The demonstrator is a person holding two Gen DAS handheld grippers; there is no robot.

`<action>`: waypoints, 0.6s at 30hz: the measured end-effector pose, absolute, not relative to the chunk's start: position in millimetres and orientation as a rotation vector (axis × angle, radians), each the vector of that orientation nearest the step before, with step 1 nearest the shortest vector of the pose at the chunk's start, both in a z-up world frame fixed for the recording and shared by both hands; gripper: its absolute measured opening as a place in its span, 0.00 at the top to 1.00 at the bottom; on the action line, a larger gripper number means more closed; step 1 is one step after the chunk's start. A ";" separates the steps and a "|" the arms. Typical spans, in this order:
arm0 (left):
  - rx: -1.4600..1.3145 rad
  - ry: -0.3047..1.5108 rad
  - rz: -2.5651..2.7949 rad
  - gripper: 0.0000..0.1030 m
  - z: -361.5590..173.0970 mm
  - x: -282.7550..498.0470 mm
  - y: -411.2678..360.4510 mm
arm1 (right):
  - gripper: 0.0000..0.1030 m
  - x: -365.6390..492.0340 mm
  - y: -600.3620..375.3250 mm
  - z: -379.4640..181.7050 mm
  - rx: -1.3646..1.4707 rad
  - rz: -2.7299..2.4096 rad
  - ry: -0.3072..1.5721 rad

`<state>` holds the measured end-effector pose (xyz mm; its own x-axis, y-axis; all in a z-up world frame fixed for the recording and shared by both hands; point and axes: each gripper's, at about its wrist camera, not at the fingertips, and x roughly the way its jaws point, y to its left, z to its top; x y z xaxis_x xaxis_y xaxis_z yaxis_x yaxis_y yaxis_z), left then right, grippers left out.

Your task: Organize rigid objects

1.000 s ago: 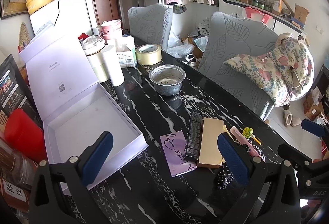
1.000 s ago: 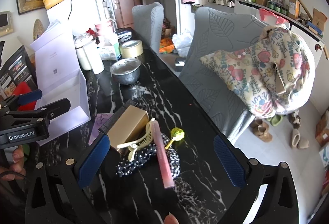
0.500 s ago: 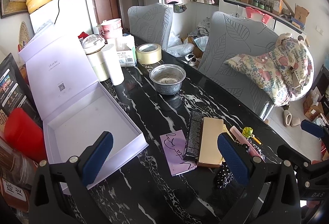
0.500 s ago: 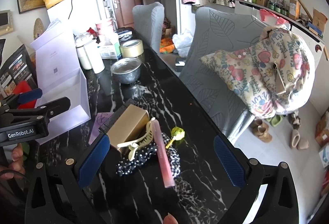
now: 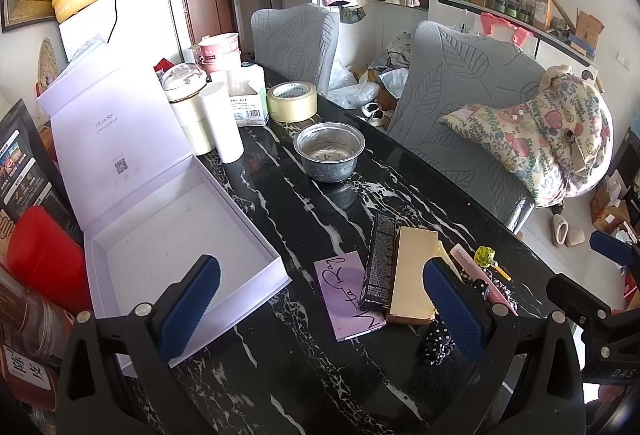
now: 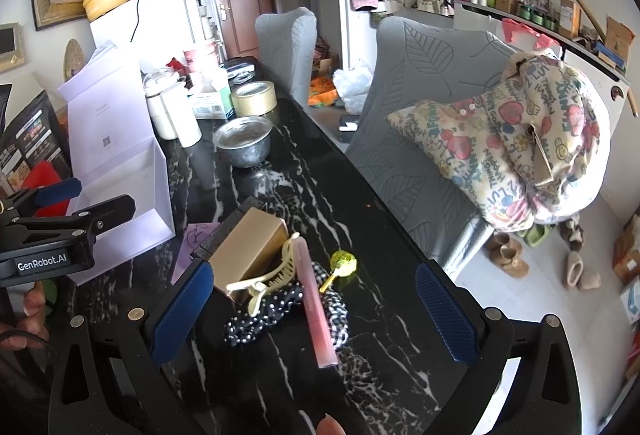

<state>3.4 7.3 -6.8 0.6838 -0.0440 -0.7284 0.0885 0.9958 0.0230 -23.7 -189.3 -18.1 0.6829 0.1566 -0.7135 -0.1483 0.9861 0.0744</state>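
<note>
An open lilac gift box (image 5: pixel 172 235) lies at the left of the black marble table (image 5: pixel 304 203). A gold box (image 5: pixel 414 275), a black slim box (image 5: pixel 380 259) and a purple card (image 5: pixel 348 295) lie side by side near the table's front. In the right wrist view the gold box (image 6: pixel 250 251), a cream hair claw (image 6: pixel 268 279), a pink tube (image 6: pixel 316 303), a yellow-green clip (image 6: pixel 342 265) and dotted fabric (image 6: pixel 260 315) lie together. My left gripper (image 5: pixel 320 311) is open and empty above the front edge. My right gripper (image 6: pixel 312 315) is open and empty over the pile.
A steel bowl (image 5: pixel 328 151), a tape roll (image 5: pixel 292 101), a white cylinder (image 5: pixel 222 123), a jar (image 5: pixel 186 107) and a tissue box (image 5: pixel 246 99) stand further back. Two grey chairs (image 5: pixel 452 115) line the table's right side. A red object (image 5: pixel 40 255) sits left of the box.
</note>
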 end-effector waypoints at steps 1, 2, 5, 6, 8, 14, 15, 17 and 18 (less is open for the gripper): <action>0.056 0.814 -0.074 0.00 -6.7 3.8 7.7 | 0.00 -24.0 -189.1 -18.1 0.009 0.169 0.800; 0.053 0.813 -0.074 0.00 -6.4 3.5 8.3 | 0.00 -24.1 -189.0 -18.0 0.007 0.167 0.798; 0.048 0.808 -0.079 0.00 -4.5 2.9 9.4 | 0.00 -25.0 -189.7 -17.2 0.010 0.164 0.792; 0.046 0.803 -0.082 0.00 -3.5 2.7 10.5 | 0.00 -26.0 -190.5 -16.7 0.016 0.168 0.788; 0.042 0.799 -0.094 0.00 -2.5 3.4 11.3 | 0.00 -27.4 -191.6 -16.1 0.026 0.175 0.785; 0.018 0.815 -0.077 0.00 -9.6 10.3 10.7 | 0.00 -28.1 -190.0 -18.1 0.004 0.189 0.780; 0.011 0.820 -0.075 0.00 -11.9 11.2 10.6 | 0.00 -27.0 -190.4 -19.2 0.002 0.191 0.781; -0.011 0.839 -0.071 0.00 -18.4 12.9 11.6 | 0.00 -25.4 -192.3 -21.5 0.003 0.197 0.783; -0.026 0.847 -0.072 0.00 -22.1 13.4 12.9 | 0.00 -24.5 -193.2 -22.7 0.004 0.200 0.783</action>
